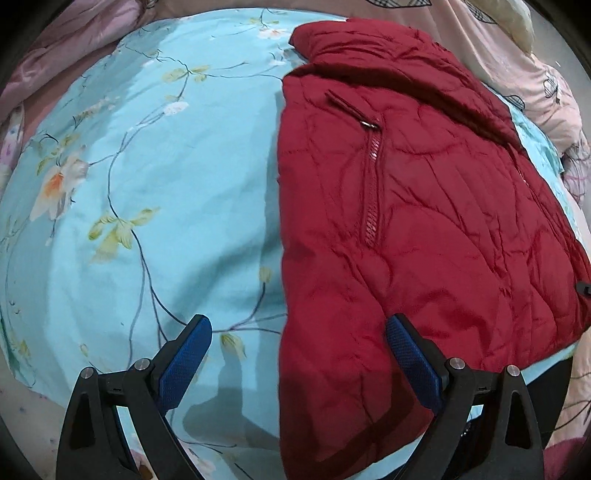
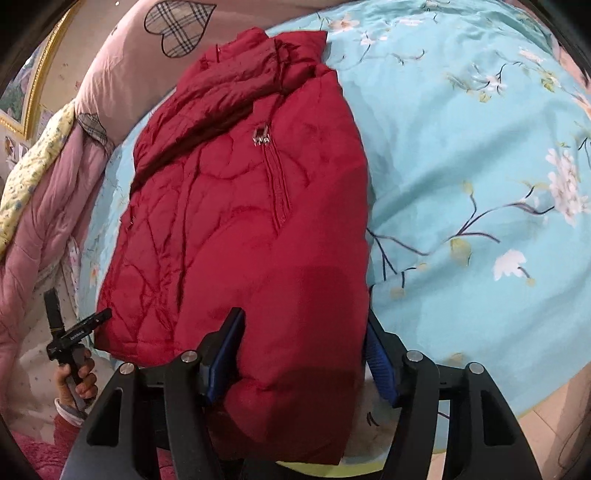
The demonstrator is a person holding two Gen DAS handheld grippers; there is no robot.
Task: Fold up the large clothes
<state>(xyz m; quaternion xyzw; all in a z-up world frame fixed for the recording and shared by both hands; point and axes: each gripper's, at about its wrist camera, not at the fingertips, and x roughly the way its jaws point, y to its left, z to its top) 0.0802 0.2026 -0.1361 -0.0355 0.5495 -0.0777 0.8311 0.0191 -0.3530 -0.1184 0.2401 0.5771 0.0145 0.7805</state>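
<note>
A dark red quilted jacket (image 1: 424,221) lies folded lengthwise on a light blue flowered sheet (image 1: 166,184), collar at the far end, a zip pocket facing up. My left gripper (image 1: 301,354) stands open over the jacket's near left edge: its right finger (image 1: 410,350) is above red fabric, its left finger (image 1: 188,354) above bare sheet. In the right wrist view the jacket (image 2: 258,203) runs away from me. My right gripper (image 2: 303,350) has the puffy near end filling the gap between both blue pads. The left gripper (image 2: 75,306), held in a hand, shows at the jacket's near left corner.
Pink quilts with plaid hearts (image 2: 173,26) are bunched along the far side, with a yellow flowered cloth (image 2: 33,173) beside them. The bed's near edge (image 2: 535,398) and a strip of floor (image 2: 546,424) show at lower right. Bare sheet (image 2: 480,166) spreads to the jacket's right.
</note>
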